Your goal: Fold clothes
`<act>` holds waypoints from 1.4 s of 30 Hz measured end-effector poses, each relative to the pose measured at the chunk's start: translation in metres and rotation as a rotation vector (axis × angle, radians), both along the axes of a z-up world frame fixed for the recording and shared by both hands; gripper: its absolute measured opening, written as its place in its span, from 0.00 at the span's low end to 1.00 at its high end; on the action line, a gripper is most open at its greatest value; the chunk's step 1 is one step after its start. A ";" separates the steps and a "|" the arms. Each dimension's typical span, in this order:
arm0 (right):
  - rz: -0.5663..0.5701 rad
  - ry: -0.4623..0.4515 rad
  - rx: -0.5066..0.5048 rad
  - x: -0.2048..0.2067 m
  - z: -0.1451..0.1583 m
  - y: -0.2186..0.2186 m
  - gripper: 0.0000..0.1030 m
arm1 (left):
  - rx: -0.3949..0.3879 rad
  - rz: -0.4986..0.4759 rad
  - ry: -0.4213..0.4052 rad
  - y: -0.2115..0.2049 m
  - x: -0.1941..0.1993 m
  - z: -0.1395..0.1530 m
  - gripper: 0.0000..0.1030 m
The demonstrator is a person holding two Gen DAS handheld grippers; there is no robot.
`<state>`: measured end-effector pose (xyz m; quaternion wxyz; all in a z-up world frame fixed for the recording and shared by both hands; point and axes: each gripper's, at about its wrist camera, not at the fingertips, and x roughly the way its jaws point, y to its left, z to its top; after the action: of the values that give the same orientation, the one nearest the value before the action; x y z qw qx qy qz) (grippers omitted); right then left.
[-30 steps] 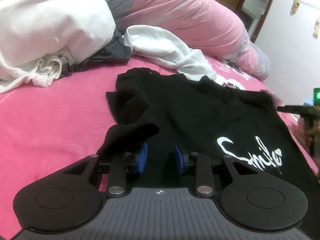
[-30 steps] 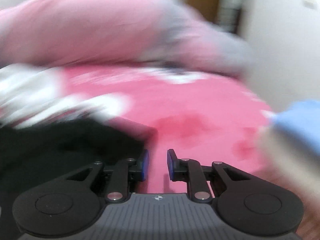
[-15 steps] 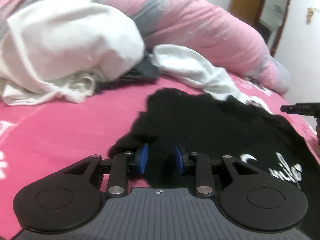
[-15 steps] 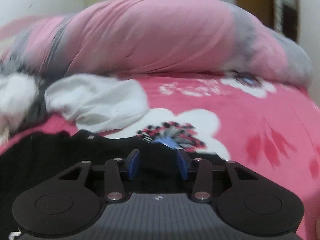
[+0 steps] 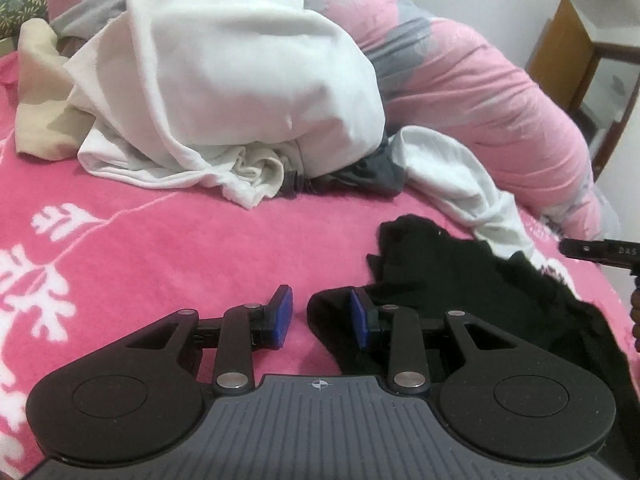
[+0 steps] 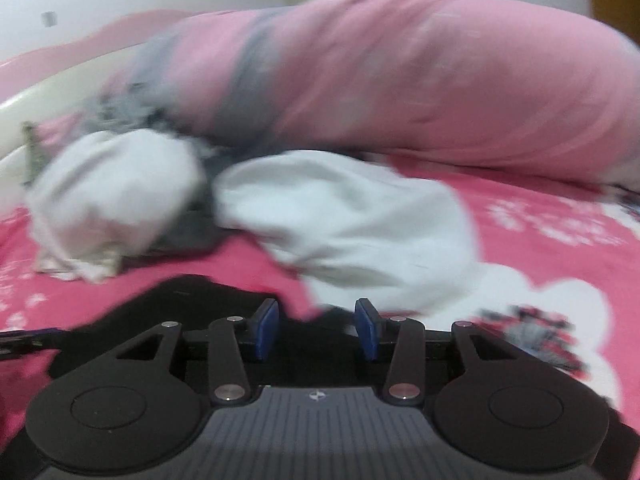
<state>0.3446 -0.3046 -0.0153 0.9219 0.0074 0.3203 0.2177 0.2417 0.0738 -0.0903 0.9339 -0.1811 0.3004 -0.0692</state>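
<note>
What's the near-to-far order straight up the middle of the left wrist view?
Left gripper → pink bedspread → white clothes pile → pink and grey quilt.

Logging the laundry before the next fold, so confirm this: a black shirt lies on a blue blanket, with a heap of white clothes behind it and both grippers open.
One thing is wrong: the blanket is pink, not blue, as the left wrist view shows. The black shirt does lie on it, the heap of white clothes sits behind, and the left gripper and the right gripper are open.
</note>
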 end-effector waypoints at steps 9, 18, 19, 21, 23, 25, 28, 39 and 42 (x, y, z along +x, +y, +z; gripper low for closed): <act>0.061 0.145 -0.081 0.070 -0.017 0.084 0.44 | -0.014 -0.065 0.007 -0.008 0.004 -0.007 0.38; 0.310 0.168 -0.262 0.098 -0.044 0.139 0.50 | -0.016 -0.054 -0.014 -0.008 -0.002 -0.004 0.06; 0.310 0.190 -0.277 0.101 -0.050 0.143 0.50 | -0.005 -0.051 -0.024 -0.009 -0.004 -0.003 0.05; 0.314 0.197 -0.302 0.102 -0.053 0.150 0.37 | 0.018 -0.038 -0.052 -0.010 -0.008 0.001 0.05; 0.358 0.175 -0.261 0.095 -0.043 0.153 0.00 | 0.039 -0.018 -0.099 -0.011 -0.015 0.006 0.04; 0.372 0.096 -0.252 0.085 -0.035 0.157 0.00 | 0.060 -0.006 -0.149 -0.014 -0.023 0.013 0.04; 0.375 0.028 -0.205 0.081 -0.034 0.162 0.00 | 0.122 0.003 -0.189 -0.021 -0.029 0.017 0.04; 0.201 -0.026 -0.095 0.102 -0.048 0.163 0.01 | 0.099 0.008 -0.023 -0.013 -0.010 -0.002 0.06; 0.102 -0.085 -0.006 0.087 -0.006 0.111 0.20 | 0.098 0.010 -0.017 -0.013 -0.011 -0.004 0.08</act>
<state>0.4314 -0.1937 -0.0215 0.9224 -0.0208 0.2815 0.2636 0.2306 0.0609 -0.0939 0.9445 -0.1359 0.2947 -0.0514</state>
